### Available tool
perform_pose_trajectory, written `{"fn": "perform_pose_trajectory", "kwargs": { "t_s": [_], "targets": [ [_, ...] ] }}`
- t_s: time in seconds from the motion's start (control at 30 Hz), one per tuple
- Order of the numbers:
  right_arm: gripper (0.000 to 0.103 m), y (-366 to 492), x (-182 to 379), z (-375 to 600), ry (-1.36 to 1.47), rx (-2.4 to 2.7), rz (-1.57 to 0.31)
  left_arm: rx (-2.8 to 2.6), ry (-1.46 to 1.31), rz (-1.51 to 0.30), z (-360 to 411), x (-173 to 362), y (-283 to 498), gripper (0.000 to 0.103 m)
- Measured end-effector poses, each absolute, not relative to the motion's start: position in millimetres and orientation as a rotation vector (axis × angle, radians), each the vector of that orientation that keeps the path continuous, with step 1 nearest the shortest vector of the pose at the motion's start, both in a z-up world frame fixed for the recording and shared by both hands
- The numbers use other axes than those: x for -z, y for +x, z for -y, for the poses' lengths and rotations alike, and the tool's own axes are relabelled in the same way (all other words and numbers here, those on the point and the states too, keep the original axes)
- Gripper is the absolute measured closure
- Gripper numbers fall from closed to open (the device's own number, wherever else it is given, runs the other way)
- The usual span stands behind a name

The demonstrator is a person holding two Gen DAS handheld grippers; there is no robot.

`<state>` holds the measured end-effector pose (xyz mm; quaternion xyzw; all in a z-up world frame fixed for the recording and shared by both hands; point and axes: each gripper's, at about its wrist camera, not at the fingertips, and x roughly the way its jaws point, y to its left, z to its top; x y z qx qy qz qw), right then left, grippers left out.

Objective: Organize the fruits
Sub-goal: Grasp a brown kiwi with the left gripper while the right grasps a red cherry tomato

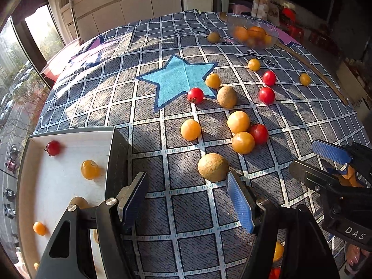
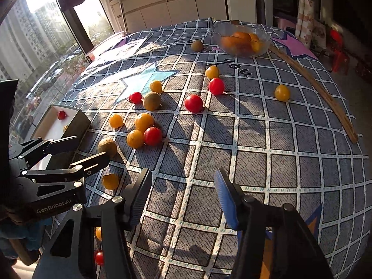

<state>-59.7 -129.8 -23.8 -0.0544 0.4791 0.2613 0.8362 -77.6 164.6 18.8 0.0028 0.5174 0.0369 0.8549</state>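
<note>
My left tool point(image 1: 188, 200) and right tool point(image 2: 183, 200) hang spread over the sunlit grid-cloth table point(image 2: 267, 139); white cabinets point(image 2: 174, 9) far.

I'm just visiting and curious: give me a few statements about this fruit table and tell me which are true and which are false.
1. The left gripper has its jaws open and holds nothing. True.
2. The white tray holds only red tomatoes. False: it holds a red tomato and yellow ones too, such as one near its middle.
3. The glass bowl at the far end contains orange fruit. True.
4. The tablecloth's big star is red. False: it is light blue.
5. The right gripper is shut on a brown fruit. False: its jaws are open and empty.
</note>
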Motion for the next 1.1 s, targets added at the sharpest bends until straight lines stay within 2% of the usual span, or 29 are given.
{"fn": "perform_pose_trajectory", "kwargs": {
  "t_s": [0.13, 0.27, 0.37, 0.5, 0.57, 0.63, 0.7, 0.73, 1.1],
  "targets": [
    [0.046, -55, 27, 117, -0.158, -0.602, -0.996, -0.077, 0.029, -1.097, -162, -13, -71, 0.034],
    [0.049, -49, 31, 107, -0.176, -0.634, -0.991, -0.059, 0.02, -1.095, -164, -12, -67, 0.04],
    [0.053, -45, 31, 100, -0.19, -0.654, -0.979, -0.042, 0.03, -1.093, -164, -13, -65, 0.051],
    [0.062, -39, 31, 92, -0.194, -0.678, -0.972, -0.027, 0.035, -1.091, -164, -13, -64, 0.059],
    [0.067, -37, 32, 89, -0.193, -0.69, -0.972, -0.025, 0.037, -1.088, -163, -13, -65, 0.059],
    [0.075, -37, 32, 86, -0.193, -0.704, -0.975, -0.008, 0.033, -1.083, -163, -13, -64, 0.068],
    [0.081, -39, 32, 82, -0.206, -0.707, -0.971, -0.007, 0.042, -1.079, -161, -14, -64, 0.07],
    [0.082, -40, 32, 81, -0.208, -0.703, -0.97, 0.003, 0.04, -1.077, -160, -14, -64, 0.075],
    [0.082, -58, 20, 104, -0.088, -0.679, -1.017, 0.028, 0.008, -1.061, -156, -23, -84, 0.075]
  ]
}}
